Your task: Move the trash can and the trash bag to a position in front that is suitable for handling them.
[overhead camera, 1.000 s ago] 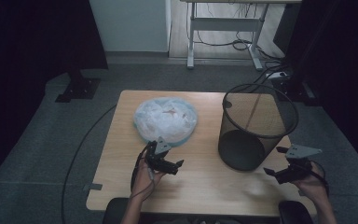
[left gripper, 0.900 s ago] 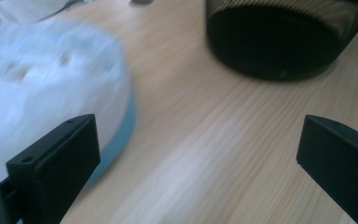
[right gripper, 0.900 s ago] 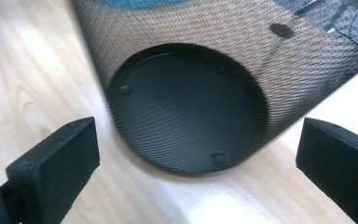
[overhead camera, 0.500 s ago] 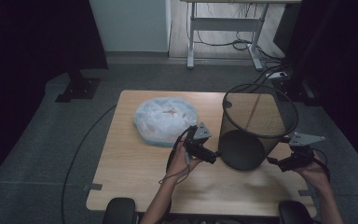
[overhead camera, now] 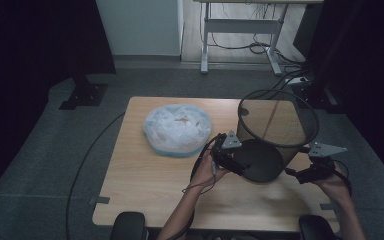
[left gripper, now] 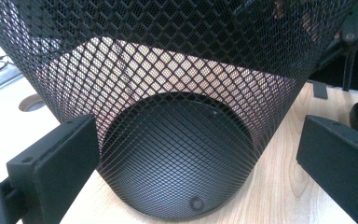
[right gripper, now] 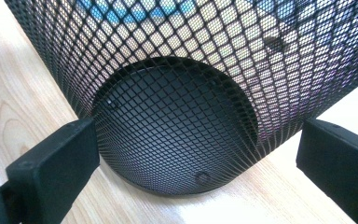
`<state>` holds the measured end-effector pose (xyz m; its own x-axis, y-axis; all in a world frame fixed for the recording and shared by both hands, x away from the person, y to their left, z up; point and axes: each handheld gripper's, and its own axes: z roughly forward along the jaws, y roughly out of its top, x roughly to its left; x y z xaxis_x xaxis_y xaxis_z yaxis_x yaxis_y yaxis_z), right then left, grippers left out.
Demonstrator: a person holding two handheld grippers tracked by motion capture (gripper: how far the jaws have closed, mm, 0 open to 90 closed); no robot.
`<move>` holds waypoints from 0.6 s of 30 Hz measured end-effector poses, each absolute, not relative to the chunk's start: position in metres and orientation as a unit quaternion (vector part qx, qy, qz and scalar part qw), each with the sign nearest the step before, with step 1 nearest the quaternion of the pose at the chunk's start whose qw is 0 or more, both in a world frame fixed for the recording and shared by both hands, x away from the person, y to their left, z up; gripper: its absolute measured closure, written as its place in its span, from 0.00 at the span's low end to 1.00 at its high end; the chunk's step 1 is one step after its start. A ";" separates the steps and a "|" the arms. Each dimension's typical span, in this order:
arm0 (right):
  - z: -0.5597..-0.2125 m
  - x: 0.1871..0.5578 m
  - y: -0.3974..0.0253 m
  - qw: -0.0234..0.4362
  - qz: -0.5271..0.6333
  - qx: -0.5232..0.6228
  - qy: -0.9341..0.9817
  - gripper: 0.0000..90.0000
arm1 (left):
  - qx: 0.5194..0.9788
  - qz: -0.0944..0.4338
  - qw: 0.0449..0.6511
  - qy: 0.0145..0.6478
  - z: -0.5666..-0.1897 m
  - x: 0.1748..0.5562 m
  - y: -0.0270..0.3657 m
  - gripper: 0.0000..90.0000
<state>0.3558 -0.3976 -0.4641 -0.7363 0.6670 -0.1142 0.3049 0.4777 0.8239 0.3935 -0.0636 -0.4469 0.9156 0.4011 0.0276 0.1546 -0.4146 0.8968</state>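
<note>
A black wire-mesh bin (overhead camera: pixel 272 135) stands upright on the right half of the wooden table (overhead camera: pixel 145 190). My left gripper (overhead camera: pixel 240 169) is at the bin's lower left side, its jaws open on either side of the base. The same bin (left gripper: pixel 177 140) looms close in the left gripper view, its solid round bottom between the wide jaws. At the bin's lower right, my right gripper (overhead camera: pixel 294 173) is open too. The right gripper view shows the bin (right gripper: pixel 177 135) just ahead, between its spread jaws. A crumpled white plastic bag with a blue edge (overhead camera: pixel 177 129) lies to the left of the bin.
Beyond the table's far edge stand a white desk frame (overhead camera: pixel 240 35) with cables on the floor and a dark stand foot (overhead camera: pixel 82 95) at the left. Two black chair armrests (overhead camera: pixel 127 225) sit at the table's near edge.
My left gripper has travelled right from in front of the bag to the bin's base. My right gripper has closed in on the bin from the right.
</note>
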 end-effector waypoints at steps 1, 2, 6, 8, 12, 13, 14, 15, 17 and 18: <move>-0.464 0.355 -0.396 0.219 0.419 0.294 0.831 0.00 | 0.832 0.121 0.514 0.168 -0.447 0.393 -0.063 0.00; -0.465 0.354 -0.395 0.222 0.418 0.295 0.830 0.00 | 0.833 0.124 0.513 0.167 -0.447 0.392 -0.063 0.00; -0.465 0.350 -0.391 0.221 0.422 0.296 0.828 0.00 | 0.835 0.128 0.510 0.164 -0.447 0.386 -0.059 0.00; -0.465 0.349 -0.389 0.219 0.423 0.297 0.827 0.00 | 0.833 0.125 0.514 0.163 -0.448 0.382 -0.055 0.00; -0.465 0.344 -0.382 0.216 0.426 0.292 0.829 0.00 | 0.835 0.131 0.509 0.164 -0.447 0.374 -0.046 0.00; -0.465 0.343 -0.380 0.214 0.427 0.291 0.829 0.00 | 0.833 0.127 0.512 0.167 -0.447 0.372 -0.043 0.00; -0.465 0.341 -0.378 0.210 0.428 0.290 0.830 0.00 | 0.833 0.125 0.513 0.168 -0.447 0.370 -0.039 0.00; -0.465 0.340 -0.376 0.206 0.432 0.288 0.830 0.00 | 0.833 0.127 0.512 0.168 -0.447 0.367 -0.036 0.00; -0.465 0.338 -0.371 0.198 0.438 0.284 0.830 0.00 | 0.832 0.123 0.514 0.170 -0.447 0.363 -0.028 0.00; -0.465 0.336 -0.368 0.196 0.439 0.280 0.831 0.00 | 0.831 0.120 0.516 0.170 -0.447 0.361 -0.023 0.00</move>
<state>0.3365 -0.3679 -0.4647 -0.7665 0.6374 -0.0788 0.2937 0.4569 0.8396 0.3611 -0.0232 -0.4472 0.9130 0.4072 0.0243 0.1588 -0.4097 0.8983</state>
